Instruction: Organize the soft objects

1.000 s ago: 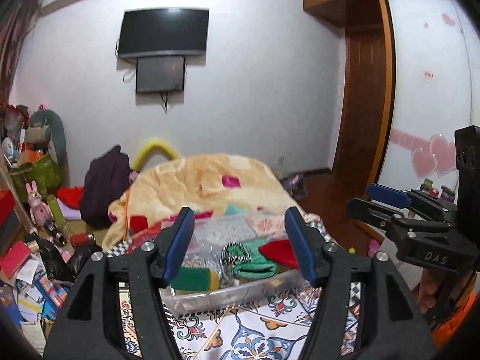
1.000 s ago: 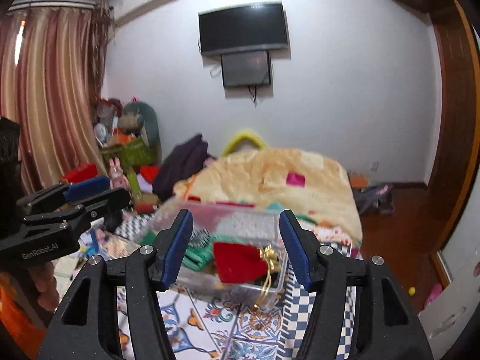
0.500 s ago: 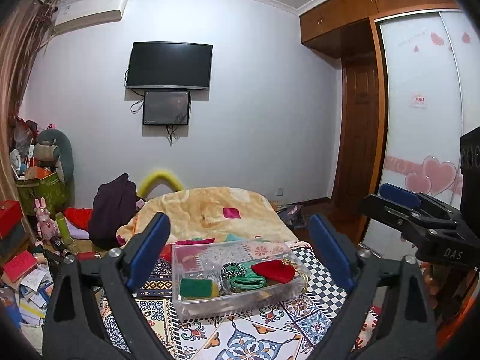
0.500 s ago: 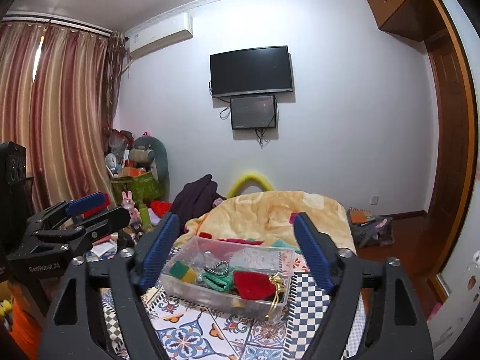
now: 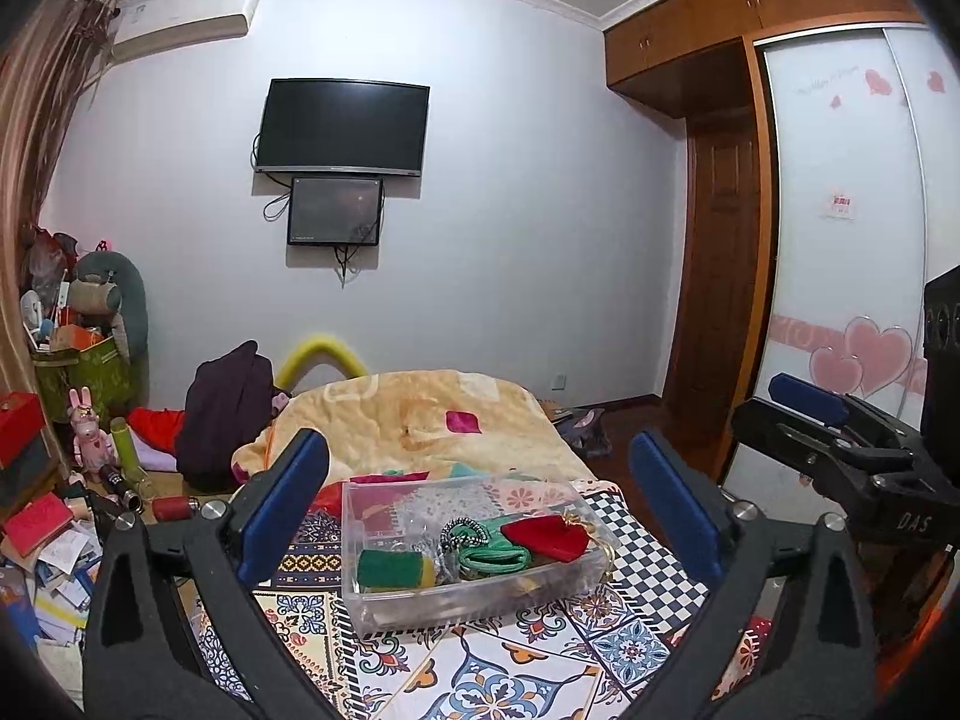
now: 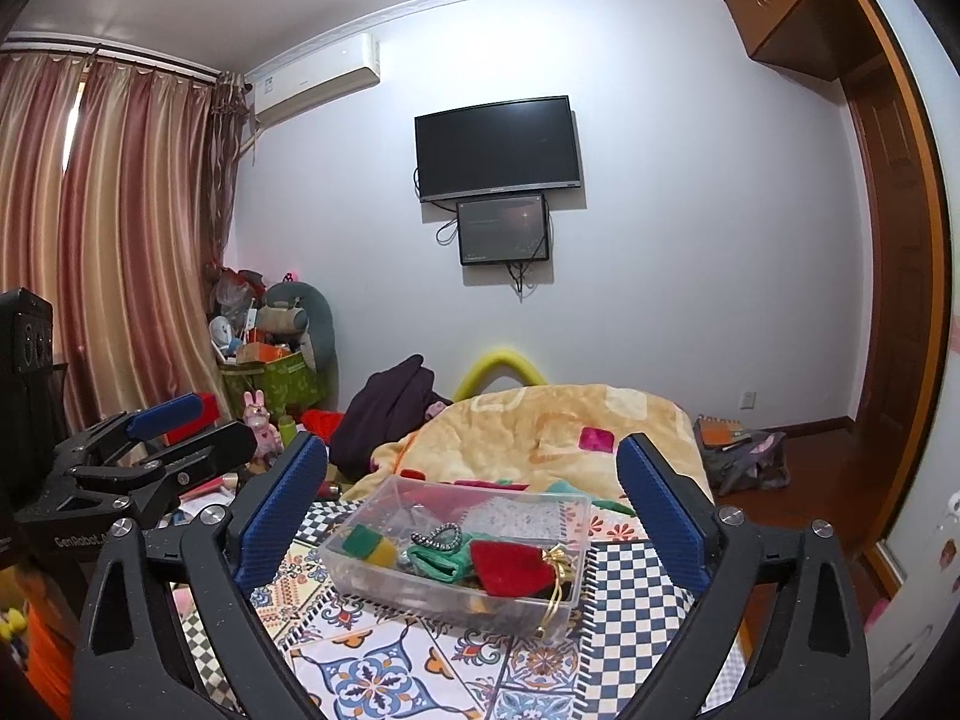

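Clear plastic box [image 5: 474, 546] sits on the patterned cloth [image 5: 516, 666] at the near end of the bed, framed between both sets of tongs. Inside, left to right: green-and-yellow sponge [image 5: 393, 569], a coiled black-and-white cord [image 5: 462, 531], green fabric piece [image 5: 492, 552], red pouch [image 5: 543, 537] with a gold tie trailing over the right wall. More items lie under these; too jumbled to name. Left gripper [image 5: 480, 516] spread wide, holding nothing, held back from the box. Right gripper [image 6: 474, 510] likewise wide and empty; it also shows side-on at the left view's right edge, partly cut off. Beyond the box, a yellow blanket [image 5: 420, 414]. Floor clutter at left is hard to read.
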{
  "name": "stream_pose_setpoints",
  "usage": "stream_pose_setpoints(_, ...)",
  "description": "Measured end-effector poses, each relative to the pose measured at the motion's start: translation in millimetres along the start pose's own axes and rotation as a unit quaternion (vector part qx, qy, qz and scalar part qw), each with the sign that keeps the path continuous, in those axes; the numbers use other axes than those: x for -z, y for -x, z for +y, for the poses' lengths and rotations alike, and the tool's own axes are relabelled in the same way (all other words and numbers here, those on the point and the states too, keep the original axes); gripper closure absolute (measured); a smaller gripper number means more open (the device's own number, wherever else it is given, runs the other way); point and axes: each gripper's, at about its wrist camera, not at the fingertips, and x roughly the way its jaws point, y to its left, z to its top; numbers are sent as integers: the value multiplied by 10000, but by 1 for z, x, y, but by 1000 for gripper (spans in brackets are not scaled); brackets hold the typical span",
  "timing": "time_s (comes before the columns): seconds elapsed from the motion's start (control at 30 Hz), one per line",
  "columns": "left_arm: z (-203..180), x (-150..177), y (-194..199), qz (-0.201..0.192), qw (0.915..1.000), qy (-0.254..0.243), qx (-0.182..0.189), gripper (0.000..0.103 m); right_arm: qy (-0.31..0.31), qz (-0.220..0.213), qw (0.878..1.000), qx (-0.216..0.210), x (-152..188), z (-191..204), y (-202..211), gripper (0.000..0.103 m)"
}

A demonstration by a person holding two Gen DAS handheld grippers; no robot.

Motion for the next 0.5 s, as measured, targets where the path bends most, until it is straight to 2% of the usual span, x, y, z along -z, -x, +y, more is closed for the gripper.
stream_pose_setpoints(0.5, -1, 2, 0, -7, 10000, -29, -63, 0, -11, 7, 10000, -25, 2, 0, 3, 6)
